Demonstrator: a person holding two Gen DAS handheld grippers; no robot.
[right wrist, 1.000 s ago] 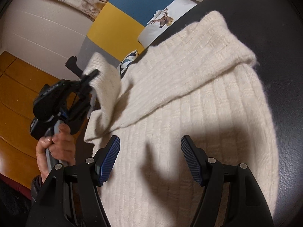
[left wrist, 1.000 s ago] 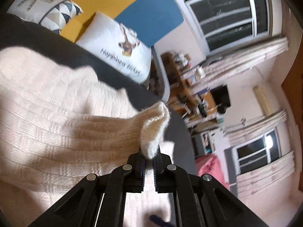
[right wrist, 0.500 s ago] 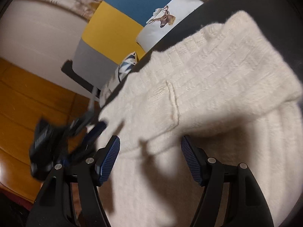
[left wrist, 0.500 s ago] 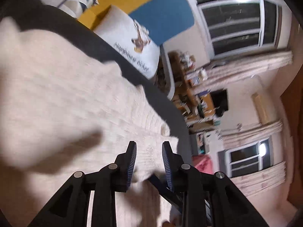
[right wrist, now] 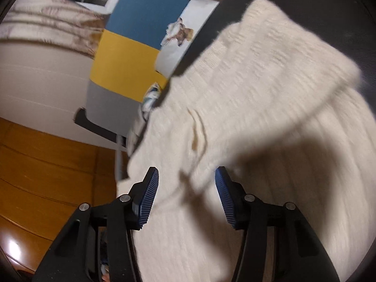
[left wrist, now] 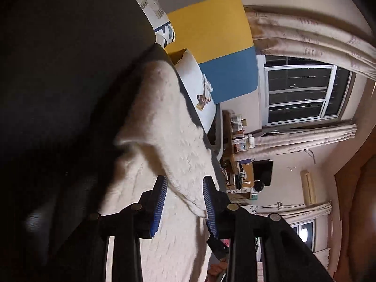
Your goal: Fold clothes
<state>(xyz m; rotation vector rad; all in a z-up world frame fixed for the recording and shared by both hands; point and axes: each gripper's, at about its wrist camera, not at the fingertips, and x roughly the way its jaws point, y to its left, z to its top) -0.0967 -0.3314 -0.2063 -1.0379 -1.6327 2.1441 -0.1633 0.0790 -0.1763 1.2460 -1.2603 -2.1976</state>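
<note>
A cream ribbed knit sweater (right wrist: 270, 122) lies partly folded on a dark surface (right wrist: 340, 11).

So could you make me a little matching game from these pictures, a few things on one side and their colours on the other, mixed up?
Things:
1. sweater
2. floor
3. gripper pads
4. curtains

Colours:
a. blue
b. beige with a faint pattern
c. cream white
d. orange-brown wood

Pairs: 1-c, 2-d, 3-a, 4-b
</note>
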